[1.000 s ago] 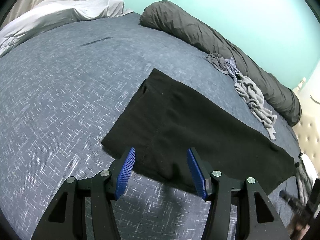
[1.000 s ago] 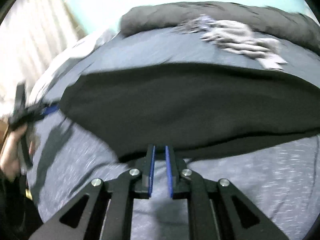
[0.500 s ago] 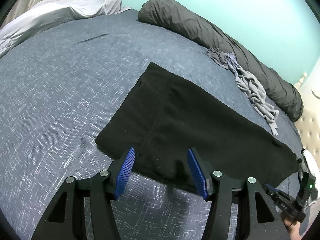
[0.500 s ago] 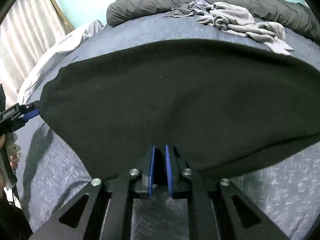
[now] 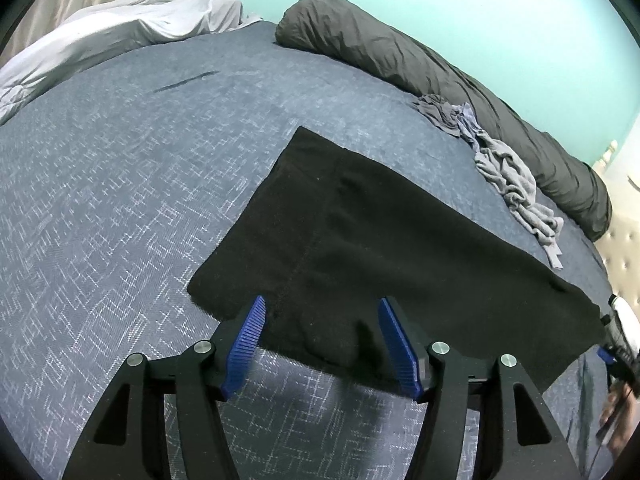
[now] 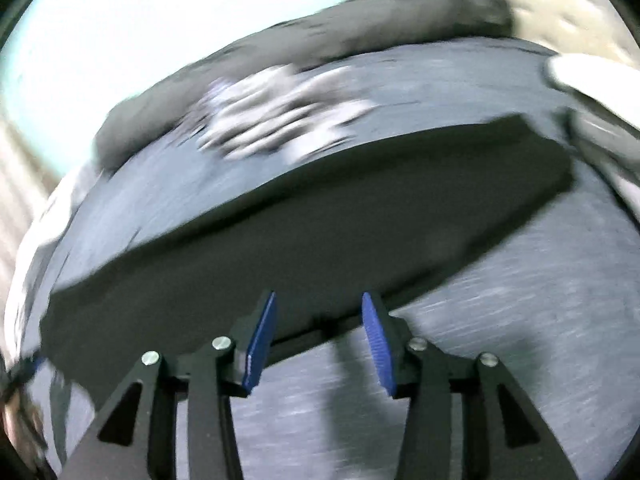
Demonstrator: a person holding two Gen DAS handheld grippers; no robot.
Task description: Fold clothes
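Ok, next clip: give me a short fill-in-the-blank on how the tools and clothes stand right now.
1. The black garment lies flat on the ____.
2. The left tool is ____, gripping nothing.
3. The right tool has its jaws ____.
4. The crumpled grey clothes lie beside the dark ____ along the wall.

Missing words: bed; open; open; duvet

No text, label, brand, number or sign can be read in either wrist view; the right wrist view is also motion-blurred.
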